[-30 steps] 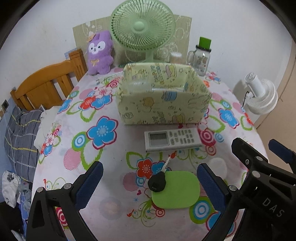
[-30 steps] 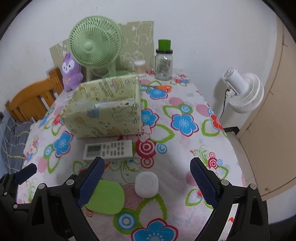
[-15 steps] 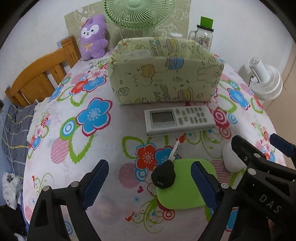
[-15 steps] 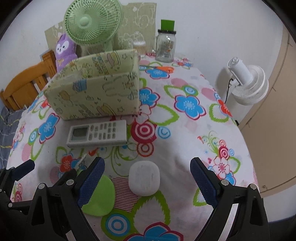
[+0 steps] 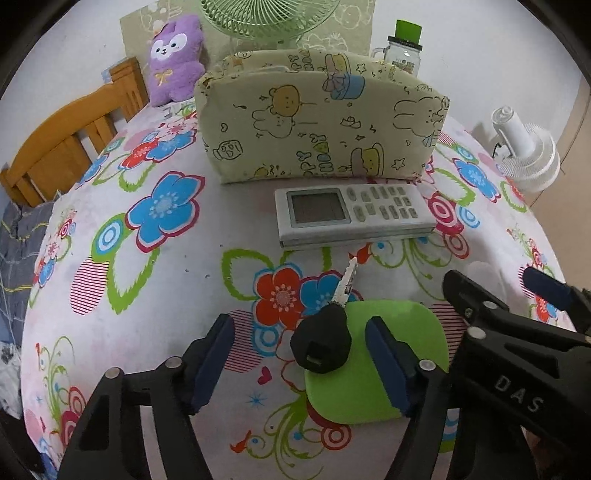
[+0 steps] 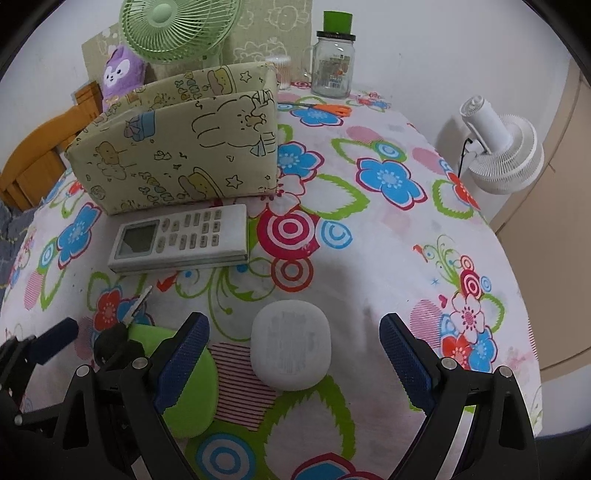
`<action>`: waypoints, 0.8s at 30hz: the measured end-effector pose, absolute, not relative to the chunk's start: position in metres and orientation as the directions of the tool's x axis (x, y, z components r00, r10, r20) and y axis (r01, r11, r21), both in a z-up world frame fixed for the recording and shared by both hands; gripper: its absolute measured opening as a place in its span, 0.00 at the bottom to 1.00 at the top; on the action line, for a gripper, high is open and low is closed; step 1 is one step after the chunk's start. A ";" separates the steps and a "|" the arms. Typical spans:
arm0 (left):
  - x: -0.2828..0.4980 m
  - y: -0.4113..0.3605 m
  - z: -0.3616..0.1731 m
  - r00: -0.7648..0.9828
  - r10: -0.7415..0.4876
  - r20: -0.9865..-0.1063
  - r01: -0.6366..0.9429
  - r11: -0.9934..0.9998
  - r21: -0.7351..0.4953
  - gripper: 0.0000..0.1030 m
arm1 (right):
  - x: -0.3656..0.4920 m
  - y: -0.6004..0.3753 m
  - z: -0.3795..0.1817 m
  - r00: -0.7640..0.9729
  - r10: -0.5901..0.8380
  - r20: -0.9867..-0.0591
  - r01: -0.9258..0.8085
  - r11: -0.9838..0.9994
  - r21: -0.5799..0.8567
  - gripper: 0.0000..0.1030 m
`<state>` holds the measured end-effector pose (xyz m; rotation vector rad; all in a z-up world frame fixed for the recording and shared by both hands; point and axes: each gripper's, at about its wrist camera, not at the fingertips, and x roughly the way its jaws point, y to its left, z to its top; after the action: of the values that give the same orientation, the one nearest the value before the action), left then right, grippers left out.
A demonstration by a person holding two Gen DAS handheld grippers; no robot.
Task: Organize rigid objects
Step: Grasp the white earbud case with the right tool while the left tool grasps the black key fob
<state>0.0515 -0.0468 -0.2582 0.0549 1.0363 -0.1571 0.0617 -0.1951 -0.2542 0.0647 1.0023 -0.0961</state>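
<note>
While its jaws have been closing, the left gripper [image 5: 301,356] straddles the key [image 5: 320,349] untouched, lower than before; the right gripper [image 6: 293,345] gapes, holding nothing.

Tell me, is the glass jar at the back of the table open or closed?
Closed. The glass jar stands upright, with a green lid on its mouth.

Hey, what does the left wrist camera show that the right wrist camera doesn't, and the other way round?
Only the left wrist view shows the key's whole black head between the left tongs, pads not touching it. Only the right wrist view shows the white case plainly, between the open right tongs, plus orange scissors. Both show the remote, fabric box and green pad.
</note>
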 end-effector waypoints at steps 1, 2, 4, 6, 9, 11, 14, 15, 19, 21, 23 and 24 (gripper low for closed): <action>0.051 -0.047 -0.258 0.500 -0.109 -0.859 0.159 0.987 -0.033 0.66 | 0.062 -0.195 -0.255 0.533 -0.049 -0.845 0.114 0.993 0.014 0.92; 0.050 -0.048 -0.257 0.501 -0.119 -0.857 0.164 0.986 -0.041 0.58 | 0.062 -0.196 -0.256 0.531 -0.047 -0.846 0.121 0.992 0.021 0.92; 0.049 -0.050 -0.256 0.500 -0.147 -0.853 0.183 0.981 -0.062 0.45 | 0.062 -0.196 -0.258 0.528 -0.039 -0.848 0.129 0.991 0.034 0.92; 0.047 -0.053 -0.256 0.503 -0.154 -0.851 0.197 0.979 -0.061 0.39 | 0.063 -0.197 -0.259 0.524 -0.041 -0.851 0.137 0.990 0.037 0.92; 0.046 -0.057 -0.255 0.512 -0.152 -0.846 0.215 0.976 -0.045 0.32 | 0.064 -0.196 -0.261 0.515 -0.044 -0.856 0.134 0.991 0.029 0.92; 0.045 -0.059 -0.255 0.514 -0.139 -0.847 0.205 0.978 -0.036 0.31 | 0.064 -0.197 -0.262 0.513 -0.048 -0.857 0.141 0.990 0.029 0.92; 0.046 -0.062 -0.254 0.516 -0.125 -0.847 0.203 0.979 -0.021 0.31 | 0.066 -0.198 -0.263 0.504 -0.051 -0.862 0.150 0.988 0.029 0.89; 0.047 -0.062 -0.254 0.515 -0.122 -0.848 0.202 0.979 -0.018 0.31 | 0.067 -0.198 -0.263 0.501 -0.049 -0.864 0.153 0.988 0.033 0.86; 0.053 -0.068 -0.254 0.517 -0.107 -0.849 0.207 0.978 0.003 0.31 | 0.072 -0.198 -0.265 0.477 -0.018 -0.879 0.162 0.985 0.067 0.67; 0.054 -0.073 -0.254 0.523 -0.096 -0.847 0.219 0.975 0.024 0.31 | 0.075 -0.197 -0.266 0.462 -0.012 -0.887 0.165 0.984 0.072 0.55; 0.057 -0.075 -0.254 0.520 -0.101 -0.848 0.224 0.974 0.021 0.31 | 0.079 -0.197 -0.266 0.455 -0.014 -0.890 0.165 0.984 0.069 0.50; 0.059 -0.075 -0.254 0.514 -0.105 -0.851 0.222 0.975 0.014 0.31 | 0.080 -0.198 -0.266 0.453 -0.013 -0.892 0.167 0.983 0.070 0.49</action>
<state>0.0587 -0.0755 -0.2537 0.1269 1.0122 -0.1973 0.0799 -0.1980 -0.2655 0.1557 1.0967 -0.1114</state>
